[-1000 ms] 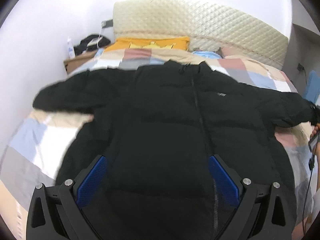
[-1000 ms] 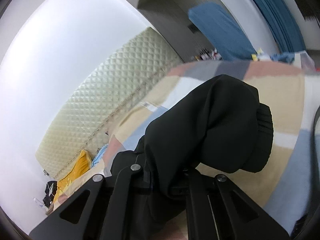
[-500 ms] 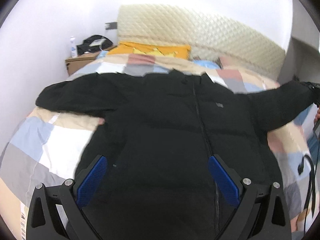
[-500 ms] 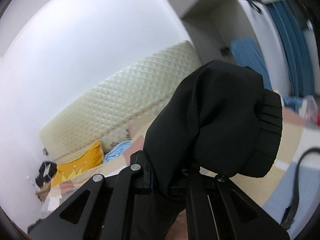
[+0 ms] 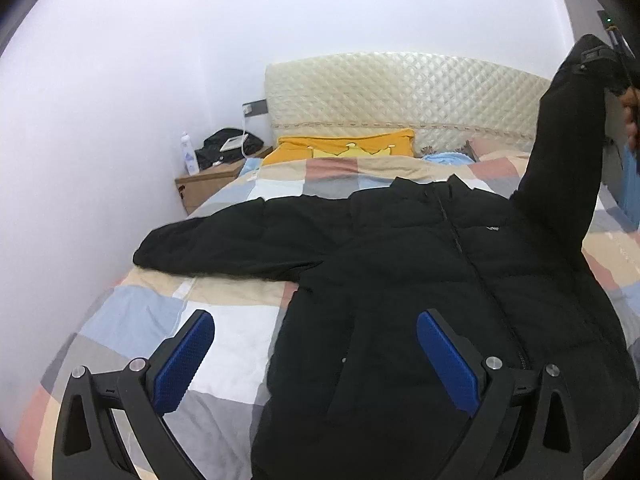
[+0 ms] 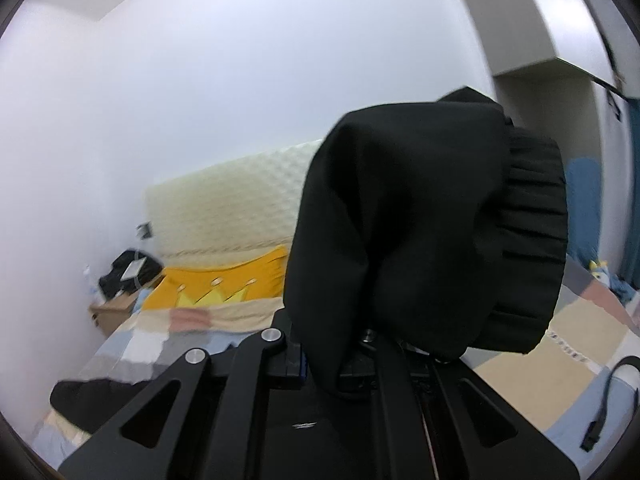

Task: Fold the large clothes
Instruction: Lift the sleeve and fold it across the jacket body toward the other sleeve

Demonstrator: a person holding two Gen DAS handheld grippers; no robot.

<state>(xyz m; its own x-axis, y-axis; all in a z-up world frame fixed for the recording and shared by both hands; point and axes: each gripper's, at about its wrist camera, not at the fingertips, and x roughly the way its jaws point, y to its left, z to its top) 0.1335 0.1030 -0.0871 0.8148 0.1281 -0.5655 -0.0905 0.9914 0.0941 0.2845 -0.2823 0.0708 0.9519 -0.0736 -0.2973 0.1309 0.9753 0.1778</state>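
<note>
We see the black puffer jacket spread front-up across the bed, below our left tool. Its one sleeve rises at the bed's right edge, the cuff pinched in our right tool. A quilted headboard backs the yellow pillow. Our left tool's blue pads are spread wide, empty.
</note>
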